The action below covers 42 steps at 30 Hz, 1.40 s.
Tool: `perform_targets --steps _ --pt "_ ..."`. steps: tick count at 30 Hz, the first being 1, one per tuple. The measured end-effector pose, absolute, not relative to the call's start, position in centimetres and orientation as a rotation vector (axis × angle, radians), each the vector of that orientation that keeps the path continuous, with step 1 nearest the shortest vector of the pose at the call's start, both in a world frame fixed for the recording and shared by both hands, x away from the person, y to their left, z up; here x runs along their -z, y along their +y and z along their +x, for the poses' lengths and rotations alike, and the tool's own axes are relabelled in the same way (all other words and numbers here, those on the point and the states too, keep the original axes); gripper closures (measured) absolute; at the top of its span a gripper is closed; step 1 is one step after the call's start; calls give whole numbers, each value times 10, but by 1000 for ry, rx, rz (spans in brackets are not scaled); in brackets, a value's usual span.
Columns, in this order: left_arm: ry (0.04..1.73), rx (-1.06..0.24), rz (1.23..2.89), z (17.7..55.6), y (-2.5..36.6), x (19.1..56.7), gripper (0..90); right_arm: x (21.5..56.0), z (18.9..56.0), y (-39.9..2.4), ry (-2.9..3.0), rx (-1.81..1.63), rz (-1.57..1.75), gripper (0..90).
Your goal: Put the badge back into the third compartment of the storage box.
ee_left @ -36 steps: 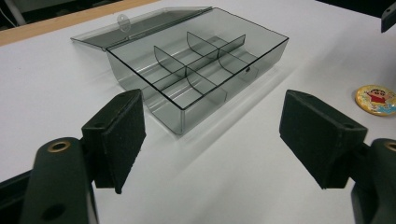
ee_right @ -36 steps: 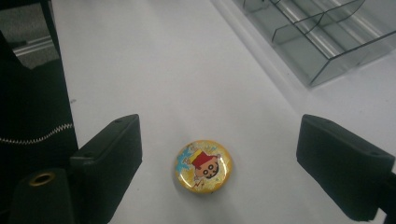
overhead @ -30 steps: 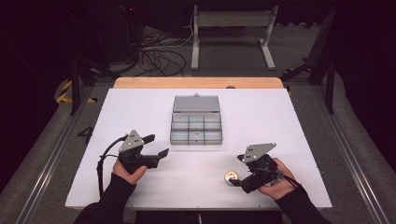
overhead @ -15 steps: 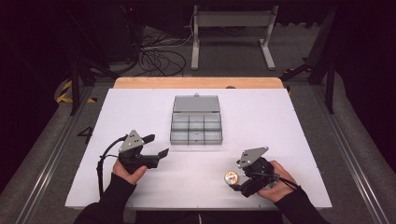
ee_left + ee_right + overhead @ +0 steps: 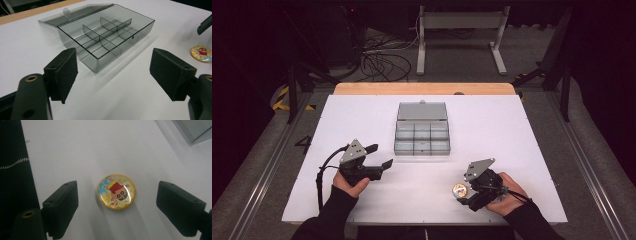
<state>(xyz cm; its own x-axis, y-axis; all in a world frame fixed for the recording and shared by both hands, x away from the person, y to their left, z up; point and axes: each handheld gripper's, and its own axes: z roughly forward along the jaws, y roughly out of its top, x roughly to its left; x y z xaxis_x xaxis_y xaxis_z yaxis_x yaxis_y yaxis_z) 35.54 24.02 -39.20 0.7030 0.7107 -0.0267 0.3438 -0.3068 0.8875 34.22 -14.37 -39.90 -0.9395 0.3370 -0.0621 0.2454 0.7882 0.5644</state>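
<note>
high view: white surface [image 5: 512,130]; clear compartment box [image 5: 422,136], lid open, at centre; left claw [image 5: 379,156] spread, empty, facing the box; right claw [image 5: 460,196] spread, jaws just closing around round cartoon badge [image 5: 458,189], not touching it.

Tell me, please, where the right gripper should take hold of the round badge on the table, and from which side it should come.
Grip the badge by its rim, on two opposite edges, coming from above. It lies flat on the white table, face up, thin and domed, so only its edge offers hold. The right gripper is open with one jaw on each side of it, not touching; lowering and closing should probably work.
</note>
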Motion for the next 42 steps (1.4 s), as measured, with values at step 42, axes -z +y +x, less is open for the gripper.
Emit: perform_targets --steps 42 --pt "808 -466 1926 356 239 392 228 414 357 -132 2914 -742 388 436"
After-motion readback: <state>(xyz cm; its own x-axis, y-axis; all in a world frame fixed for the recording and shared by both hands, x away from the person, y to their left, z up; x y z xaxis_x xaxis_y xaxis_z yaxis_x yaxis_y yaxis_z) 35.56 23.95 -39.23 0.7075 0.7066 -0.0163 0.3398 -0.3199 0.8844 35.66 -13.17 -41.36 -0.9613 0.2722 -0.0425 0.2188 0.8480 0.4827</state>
